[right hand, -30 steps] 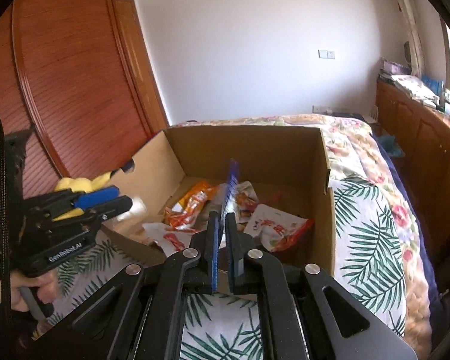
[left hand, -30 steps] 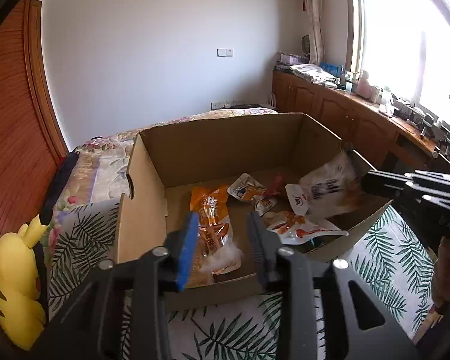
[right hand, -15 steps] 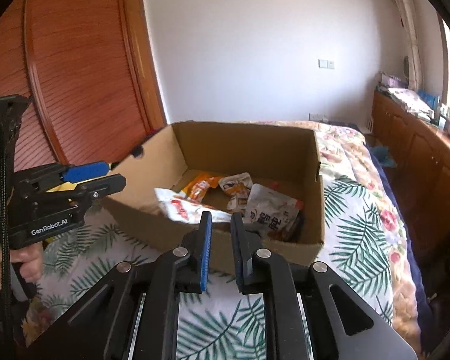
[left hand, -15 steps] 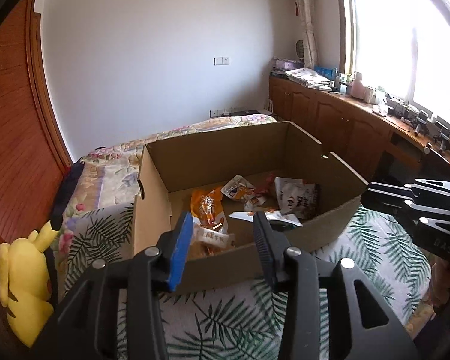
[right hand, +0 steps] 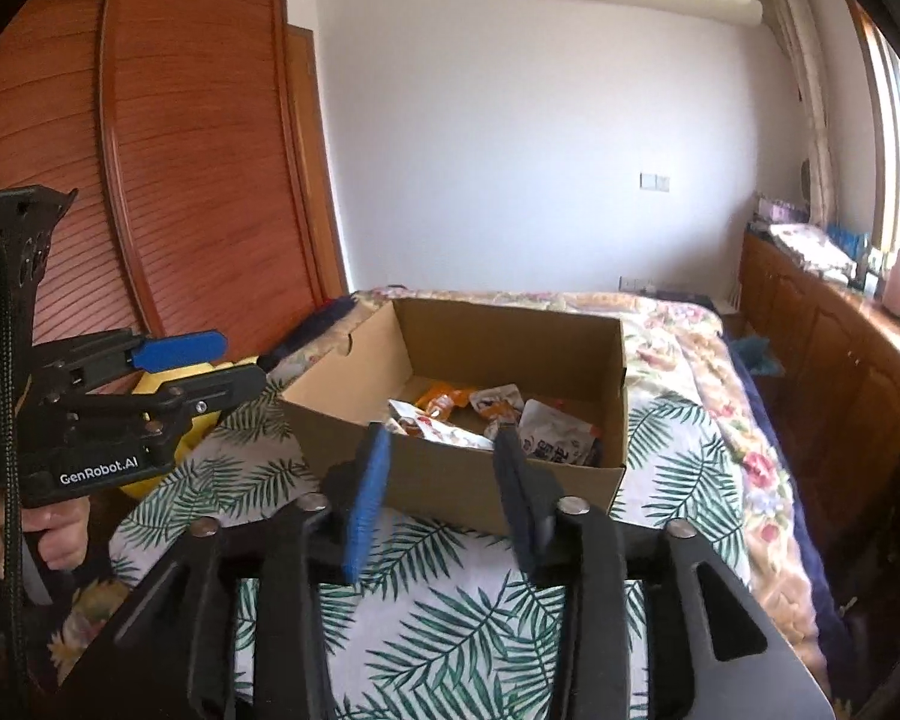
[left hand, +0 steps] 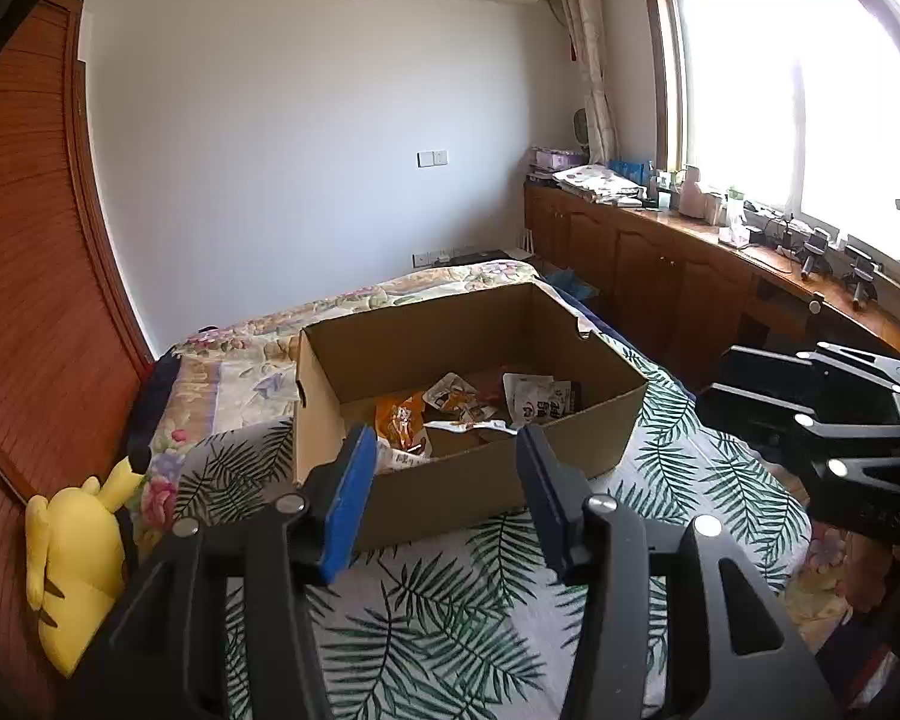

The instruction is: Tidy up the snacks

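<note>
A brown cardboard box [left hand: 570,444] [right hand: 450,480] stands on a bed with a palm-leaf sheet. Several snack packets lie inside: an orange one [left hand: 399,417] [right hand: 444,401] and white ones [left hand: 537,402] [right hand: 552,438]. My left gripper [left hand: 444,492] hangs in front of the box's near wall, jaws opening, nothing between them. My right gripper [right hand: 441,489] is also back from the box, jaws opening and empty. In the right wrist view the left gripper [right hand: 204,369] shows at the left, held by a hand [right hand: 54,534]. The right gripper's black body [left hand: 822,420] shows at the right of the left wrist view.
A yellow plush toy [left hand: 75,552] sits at the bed's left edge beside a wooden wardrobe [right hand: 168,192]. Wooden cabinets [left hand: 678,294] with clutter on top run under the window at the right. A floral quilt [right hand: 678,330] covers the far bed.
Both grippers let go of snack packets, which dropped into the box. Both then drew back and up from the box, and their jaws opened wider.
</note>
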Available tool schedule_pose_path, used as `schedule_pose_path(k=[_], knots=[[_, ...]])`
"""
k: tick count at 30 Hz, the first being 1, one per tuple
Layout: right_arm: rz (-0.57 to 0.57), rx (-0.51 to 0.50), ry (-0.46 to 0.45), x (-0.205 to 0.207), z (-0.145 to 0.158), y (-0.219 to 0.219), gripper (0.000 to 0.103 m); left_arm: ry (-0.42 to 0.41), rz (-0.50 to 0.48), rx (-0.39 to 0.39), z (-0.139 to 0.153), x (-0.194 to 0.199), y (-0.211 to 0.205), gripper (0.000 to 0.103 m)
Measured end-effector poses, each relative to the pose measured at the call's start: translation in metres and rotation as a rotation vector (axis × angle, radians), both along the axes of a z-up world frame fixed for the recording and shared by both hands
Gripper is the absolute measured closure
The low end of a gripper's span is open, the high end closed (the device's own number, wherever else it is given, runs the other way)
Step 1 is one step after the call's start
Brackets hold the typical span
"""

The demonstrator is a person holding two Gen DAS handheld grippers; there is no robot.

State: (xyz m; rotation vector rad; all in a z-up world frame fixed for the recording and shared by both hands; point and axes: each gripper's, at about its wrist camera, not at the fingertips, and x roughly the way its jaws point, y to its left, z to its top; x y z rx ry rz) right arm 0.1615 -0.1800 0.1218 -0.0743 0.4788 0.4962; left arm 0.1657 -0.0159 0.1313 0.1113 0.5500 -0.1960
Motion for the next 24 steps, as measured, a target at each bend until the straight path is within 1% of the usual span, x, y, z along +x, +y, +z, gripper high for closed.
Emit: schedule_pose_path(k=[2, 3, 5, 6, 7, 9, 10, 13, 15, 17, 21, 24], knots=[[-0.011, -0.001, -0.016, -0.011, 0.003, 0.001, 0.045, -0.011, 0.014, 0.007, 0.002, -0.007, 0.001, 0.053], [-0.017, -0.003, -0.026, -0.015, 0.004, 0.001, 0.043, -0.021, 0.020, 0.014, 0.003, -0.012, 0.002, 0.052], [-0.024, -0.004, -0.037, -0.021, 0.006, 0.002, 0.034, -0.040, 0.022, 0.027, 0.004, -0.022, 0.001, 0.040], [-0.024, -0.007, -0.040, -0.023, 0.006, 0.002, 0.031, -0.049, 0.022, 0.031, 0.005, -0.025, 0.001, 0.036], [-0.026, -0.006, -0.046, -0.025, 0.007, 0.002, 0.027, -0.064, 0.025, 0.033, 0.006, -0.030, 0.002, 0.030], [-0.029, -0.001, -0.060, -0.031, 0.007, 0.002, 0.020, -0.079, 0.027, 0.033, 0.008, -0.036, 0.003, 0.029], [-0.030, 0.001, -0.065, -0.033, 0.007, 0.001, 0.015, -0.083, 0.031, 0.031, 0.009, -0.039, 0.004, 0.028], [-0.061, 0.000, -0.079, -0.043, 0.005, -0.001, 0.009, -0.086, 0.038, 0.026, 0.009, -0.046, 0.005, 0.023], [-0.066, -0.005, -0.067, -0.046, 0.001, -0.002, 0.000, -0.093, 0.047, 0.032, 0.008, -0.050, 0.004, 0.021], [-0.081, -0.015, -0.075, -0.051, -0.002, -0.002, 0.000, -0.099, 0.048, 0.035, 0.006, -0.055, 0.004, 0.019], [-0.099, -0.014, -0.074, -0.059, -0.008, -0.004, 0.000, -0.102, 0.058, -0.001, 0.002, -0.066, 0.005, 0.018], [-0.127, -0.006, -0.068, -0.063, -0.010, -0.009, 0.000, -0.122, 0.095, -0.005, -0.002, -0.076, 0.007, 0.018]])
